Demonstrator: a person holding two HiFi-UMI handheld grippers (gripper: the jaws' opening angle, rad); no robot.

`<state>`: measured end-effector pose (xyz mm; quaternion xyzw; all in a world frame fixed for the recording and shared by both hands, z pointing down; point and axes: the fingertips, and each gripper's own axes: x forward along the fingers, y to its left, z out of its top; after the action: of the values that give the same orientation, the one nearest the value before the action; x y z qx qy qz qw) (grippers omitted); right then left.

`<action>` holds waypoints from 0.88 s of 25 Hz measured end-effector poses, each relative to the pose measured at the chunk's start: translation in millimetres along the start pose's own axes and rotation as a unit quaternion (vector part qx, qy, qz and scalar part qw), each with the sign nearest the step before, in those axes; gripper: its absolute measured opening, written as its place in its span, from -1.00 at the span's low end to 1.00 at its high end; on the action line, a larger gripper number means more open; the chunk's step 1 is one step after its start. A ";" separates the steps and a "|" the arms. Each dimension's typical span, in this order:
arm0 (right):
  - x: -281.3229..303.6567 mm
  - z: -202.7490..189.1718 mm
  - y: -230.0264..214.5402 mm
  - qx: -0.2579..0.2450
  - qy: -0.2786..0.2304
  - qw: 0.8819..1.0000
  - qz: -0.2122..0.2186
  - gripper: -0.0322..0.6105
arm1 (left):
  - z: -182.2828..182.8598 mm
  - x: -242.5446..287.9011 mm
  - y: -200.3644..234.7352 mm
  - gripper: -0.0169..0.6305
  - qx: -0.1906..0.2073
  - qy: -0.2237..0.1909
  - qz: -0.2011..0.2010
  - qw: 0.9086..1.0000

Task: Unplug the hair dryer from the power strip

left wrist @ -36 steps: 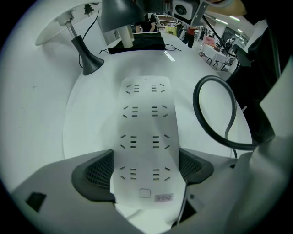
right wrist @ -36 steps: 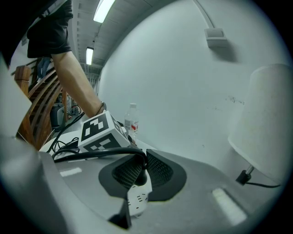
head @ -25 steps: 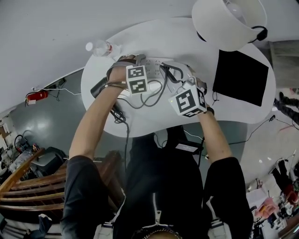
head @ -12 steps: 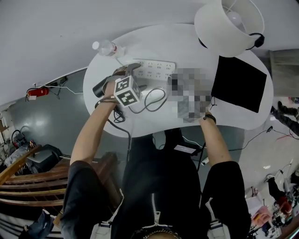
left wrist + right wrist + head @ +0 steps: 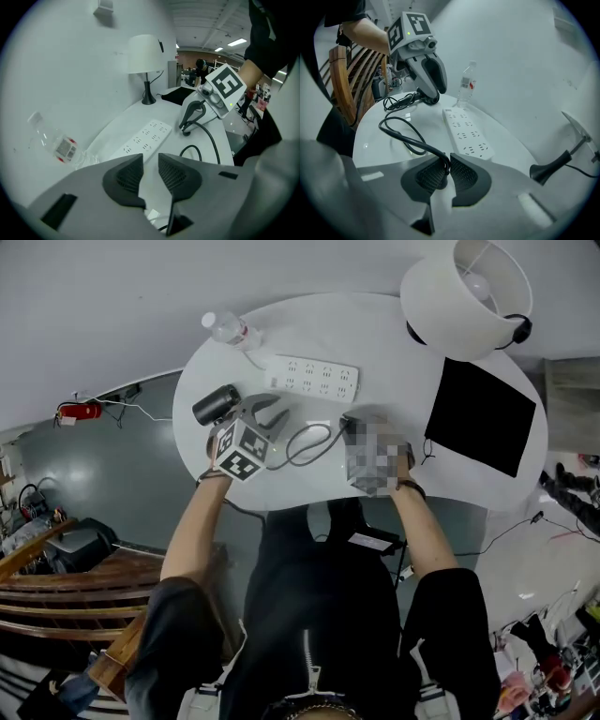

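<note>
Both grippers have backed off the power strip (image 5: 314, 378) since a second ago, when they were crowded right on top of it, and the black cord came away with the right one. So where's the hair dryer (image 5: 216, 405) now? It's lying on the white table (image 5: 291, 482) off the strip's left end, with its cord (image 5: 413, 140) looping across the tabletop. The right gripper (image 5: 446, 164) is clamped on the cord's far end. The plug itself I can't really make out, since it's tucked in at the jaws. Every socket I can see on the strip looks empty, so I'd call the unplugging basically done. What's left is probably just setting the cord down. The left gripper (image 5: 150, 164) hangs near the dryer, its jaws just narrowed to a small gap with nothing in them. A water bottle (image 5: 230, 329) and a lamp (image 5: 466, 287) sit further back, out of the way.
</note>
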<state>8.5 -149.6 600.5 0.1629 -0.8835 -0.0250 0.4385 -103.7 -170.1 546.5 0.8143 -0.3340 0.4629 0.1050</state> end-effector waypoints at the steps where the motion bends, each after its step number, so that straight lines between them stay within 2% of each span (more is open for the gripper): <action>1: 0.4 -0.6 1.1 0.003 -0.001 1.000 0.000 -0.79 | 0.9 -5.1 -0.3 -0.69 -0.007 -0.008 0.008 1.000; 2: 0.8 -1.1 1.8 0.006 -0.003 1.000 0.000 -0.79 | 1.5 -9.6 -1.2 -0.79 -0.013 -0.014 0.016 1.000; 4: 2.2 -2.1 2.6 0.013 -0.005 1.000 0.001 -0.79 | -0.2 -16.2 -4.8 -0.86 -0.025 -0.017 0.026 0.999; 9: 7.1 -4.0 9.5 0.025 -0.005 1.000 0.013 -0.75 | -11.7 -24.6 -19.6 -0.86 -0.049 -0.014 0.033 0.998; 10: 7.6 -4.6 11.1 0.027 -0.004 1.000 0.014 -0.65 | -13.9 -26.2 -22.3 -0.86 -0.052 -0.014 0.032 0.998; 12: 6.9 -5.1 12.8 0.032 -0.004 0.999 0.013 -0.63 | -18.5 -29.4 -26.7 -0.86 -0.058 -0.014 0.032 0.998; 22: -15.1 2.0 8.0 0.064 -0.025 0.997 -0.024 -0.58 | -25.0 -48.8 -39.7 -0.86 -0.078 -0.038 0.032 0.996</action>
<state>13.3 -137.6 589.2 0.2112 -0.8899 0.0174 0.4040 -112.3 -106.3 525.5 0.8092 -0.3990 0.4076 0.1408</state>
